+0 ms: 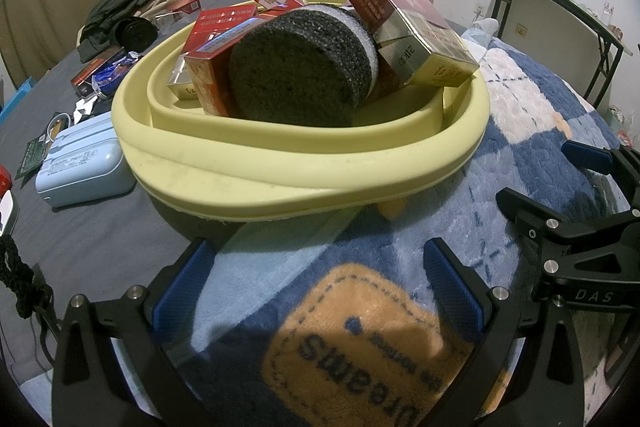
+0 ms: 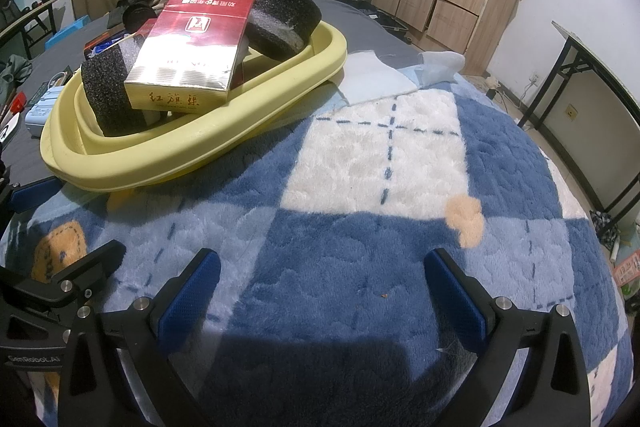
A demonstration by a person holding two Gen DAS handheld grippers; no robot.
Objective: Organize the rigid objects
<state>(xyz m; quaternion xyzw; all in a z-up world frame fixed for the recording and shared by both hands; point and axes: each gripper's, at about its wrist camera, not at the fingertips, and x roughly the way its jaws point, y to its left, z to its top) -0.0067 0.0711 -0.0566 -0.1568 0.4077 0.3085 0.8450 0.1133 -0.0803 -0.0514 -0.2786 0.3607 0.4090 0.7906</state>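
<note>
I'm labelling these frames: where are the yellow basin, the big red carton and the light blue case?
yellow basin (image 1: pixel 256 167), left wrist view, front rim.
big red carton (image 2: pixel 196 39), right wrist view, top face.
light blue case (image 1: pixel 80 167), left wrist view, lid.

Both cameras sit low over the bed, each looking forward between its own gripper's fingers. The left wrist view faces the yellow basin (image 1: pixel 304 163) from close by, over the blanket (image 1: pixel 280 287). The right wrist view stands farther back and to the right, with the yellow basin (image 2: pixel 192 135) at its upper left. Both views share the basin, its contents and the blanket (image 2: pixel 360 227); each catches the other gripper at its edge.
</note>
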